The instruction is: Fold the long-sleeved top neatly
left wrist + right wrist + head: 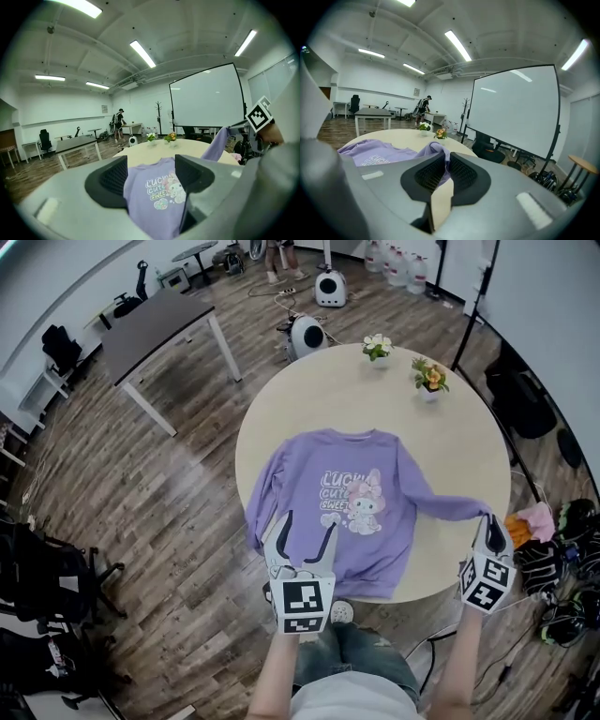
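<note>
The purple top (361, 507) lies flat on the round tabletop (309, 399), with two flower pots (378, 347) behind it. The right hand-held gripper (489, 521) pinches its sleeve end (436, 149). The left hand-held gripper (309, 521) hangs over the hem, jaws spread wide.

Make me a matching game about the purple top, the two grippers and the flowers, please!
Things:
1. top
2. left gripper
3. right gripper
4. flowers

Places or states:
A. shut on the sleeve
B. at the far edge of the table
C. open, above the top's lower part
D. lying on the table, picture up

Pairs: 1-D, 2-C, 3-A, 4-B
</note>
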Motion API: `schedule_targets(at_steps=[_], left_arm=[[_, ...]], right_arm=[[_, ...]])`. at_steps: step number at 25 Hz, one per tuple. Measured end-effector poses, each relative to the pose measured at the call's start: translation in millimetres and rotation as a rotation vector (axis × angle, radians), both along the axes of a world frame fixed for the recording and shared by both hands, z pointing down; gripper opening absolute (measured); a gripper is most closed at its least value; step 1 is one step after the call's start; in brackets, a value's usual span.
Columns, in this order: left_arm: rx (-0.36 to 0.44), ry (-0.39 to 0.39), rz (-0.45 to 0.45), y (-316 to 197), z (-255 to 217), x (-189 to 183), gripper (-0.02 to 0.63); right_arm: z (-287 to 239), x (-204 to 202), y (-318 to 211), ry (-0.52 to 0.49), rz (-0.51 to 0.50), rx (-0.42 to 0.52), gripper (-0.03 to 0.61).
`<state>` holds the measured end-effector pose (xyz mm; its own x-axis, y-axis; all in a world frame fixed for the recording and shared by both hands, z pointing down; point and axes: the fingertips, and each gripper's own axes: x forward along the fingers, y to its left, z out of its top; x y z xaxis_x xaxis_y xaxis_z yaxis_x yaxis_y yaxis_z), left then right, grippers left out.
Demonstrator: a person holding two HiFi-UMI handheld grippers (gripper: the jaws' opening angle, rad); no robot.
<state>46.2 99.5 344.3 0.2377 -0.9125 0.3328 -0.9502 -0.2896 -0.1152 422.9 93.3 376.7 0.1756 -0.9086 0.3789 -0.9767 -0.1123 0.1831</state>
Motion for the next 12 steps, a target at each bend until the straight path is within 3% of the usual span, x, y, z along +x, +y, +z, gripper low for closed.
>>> schedule_targets(at_steps=[12], left_arm=[[0.062, 0.002, 0.044, -26.6, -30.4, 8.2, 0.311]], right_arm=[[-56.0, 56.7, -45.7, 0.066, 0.127, 0.068, 0.055]])
